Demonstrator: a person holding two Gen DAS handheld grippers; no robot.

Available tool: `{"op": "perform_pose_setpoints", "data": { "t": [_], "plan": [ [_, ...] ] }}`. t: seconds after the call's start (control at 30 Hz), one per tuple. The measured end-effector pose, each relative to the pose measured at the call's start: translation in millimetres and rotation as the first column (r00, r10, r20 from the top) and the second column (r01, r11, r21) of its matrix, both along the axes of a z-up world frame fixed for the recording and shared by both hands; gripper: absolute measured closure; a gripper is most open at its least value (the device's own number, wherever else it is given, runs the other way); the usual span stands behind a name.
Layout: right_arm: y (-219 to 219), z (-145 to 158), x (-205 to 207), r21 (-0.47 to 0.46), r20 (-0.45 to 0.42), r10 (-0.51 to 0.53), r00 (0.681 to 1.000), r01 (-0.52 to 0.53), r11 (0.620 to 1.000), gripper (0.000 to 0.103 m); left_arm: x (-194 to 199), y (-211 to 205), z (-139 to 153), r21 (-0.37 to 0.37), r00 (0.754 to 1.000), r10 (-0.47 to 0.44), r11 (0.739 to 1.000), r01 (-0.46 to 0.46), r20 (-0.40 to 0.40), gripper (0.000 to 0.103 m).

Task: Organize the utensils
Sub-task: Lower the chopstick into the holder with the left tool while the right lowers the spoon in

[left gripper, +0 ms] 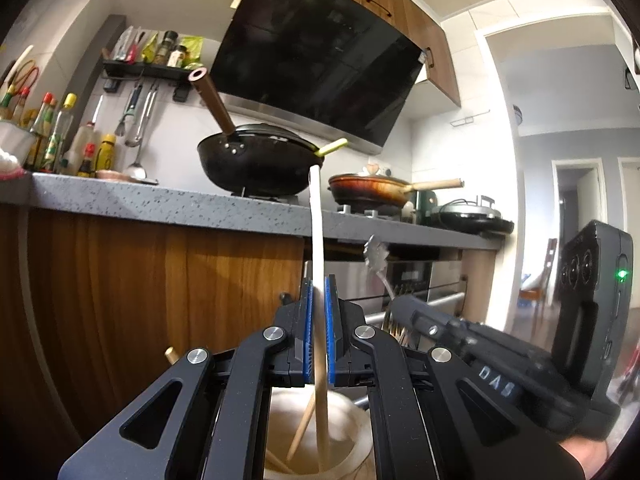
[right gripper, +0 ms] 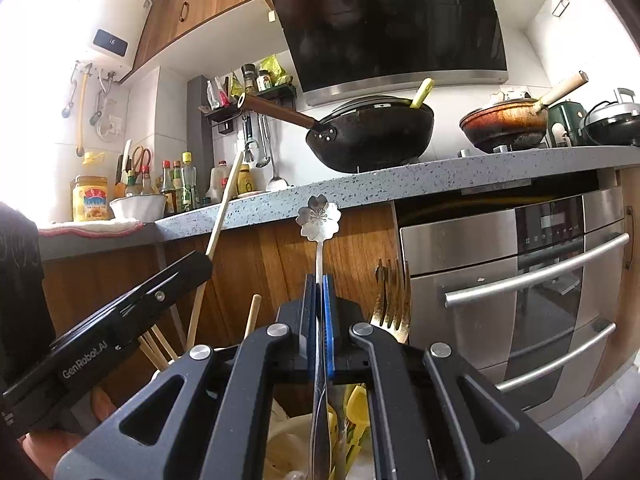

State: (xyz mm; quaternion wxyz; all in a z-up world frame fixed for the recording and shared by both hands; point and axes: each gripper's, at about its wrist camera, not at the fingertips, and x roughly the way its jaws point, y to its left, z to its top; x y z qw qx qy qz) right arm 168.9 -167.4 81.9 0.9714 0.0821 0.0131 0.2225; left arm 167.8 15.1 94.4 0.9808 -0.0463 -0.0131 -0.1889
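Left claw (left gripper: 319, 320) pinches one pale wooden chopstick (left gripper: 317, 240) upright, its lower end inside the cream round holder cup (left gripper: 352, 436), likely to drop it in with two more chopsticks leaning there. Right of that cup, right claw (right gripper: 320, 320) is clamped on one silver flower-headed spoon (right gripper: 319, 216), also upright, beside one gold fork (right gripper: 394, 312), probably for sorting by type.

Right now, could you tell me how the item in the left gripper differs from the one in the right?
The left gripper holds a plain, pale wooden chopstick; the right gripper holds a shiny metal spoon with a flower-shaped end. The chopstick is long and straight, while the spoon shows a thin stem. Both stand upright, clamped between blue pads.
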Motion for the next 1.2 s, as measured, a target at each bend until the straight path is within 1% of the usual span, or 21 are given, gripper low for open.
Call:
{"op": "perform_pose_setpoints", "data": {
  "t": [0.1, 0.2, 0.4, 0.5, 0.57, 0.63, 0.7, 0.77, 0.83, 0.97, 1.2],
  "plan": [
    [-1, 1, 0, 0.005, 0.005, 0.002, 1.0, -0.002, 1.0, 0.1, 1, 1, -3, -0.001, 1.0, 0.001, 1.0, -0.001, -0.012, 0.097],
    [-3, 0, -3, 0.012, 0.01, 0.0, 1.0, -0.001, 1.0, 0.1, 0, 2, -4, -0.005, 1.0, -0.004, 1.0, 0.004, -0.016, 0.09],
    [2, 2, 1, 0.012, 0.016, -0.013, 1.0, 0.013, 1.0, 0.1, -5, 2, -1, -0.013, 1.0, -0.016, 1.0, 0.016, -0.011, 0.088],
    [8, 1, 2, -0.008, 0.026, -0.021, 0.999, 0.022, 1.0, 0.1, -7, 4, 0, -0.016, 1.0, -0.014, 1.0, 0.014, -0.007, 0.083],
    [9, -1, 1, -0.02, 0.029, -0.022, 0.999, 0.022, 1.0, 0.1, -8, 8, 0, -0.035, 1.0, -0.015, 0.999, 0.015, -0.006, 0.078],
    [11, -4, 1, -0.041, 0.025, -0.02, 0.999, 0.021, 0.999, 0.1, -9, 11, 0, -0.05, 1.0, -0.012, 0.999, 0.012, -0.009, 0.075],
    [12, -7, -3, -0.082, 0.021, -0.012, 1.0, 0.014, 0.997, 0.1, -9, 14, 0, -0.066, 1.0, -0.012, 0.998, 0.011, -0.018, 0.071],
    [10, -10, -7, -0.104, 0.004, -0.002, 1.0, 0.003, 0.995, 0.1, -10, 16, -1, -0.069, 1.0, -0.014, 0.998, 0.013, -0.018, 0.065],
    [7, -12, -11, -0.111, -0.015, 0.008, 1.0, -0.009, 0.994, 0.1, -12, 16, -1, -0.064, 1.0, -0.01, 0.998, 0.009, -0.015, 0.062],
    [-1, -15, -19, -0.098, -0.039, 0.009, 0.999, -0.013, 0.995, 0.1, -13, 14, -2, -0.062, 1.0, -0.015, 0.998, 0.014, -0.022, 0.062],
    [-19, -18, -34, -0.058, -0.078, 0.009, 0.997, -0.014, 0.998, 0.1, -17, 8, -3, -0.036, 1.0, -0.022, 0.999, 0.022, -0.022, 0.062]
  ]
}}
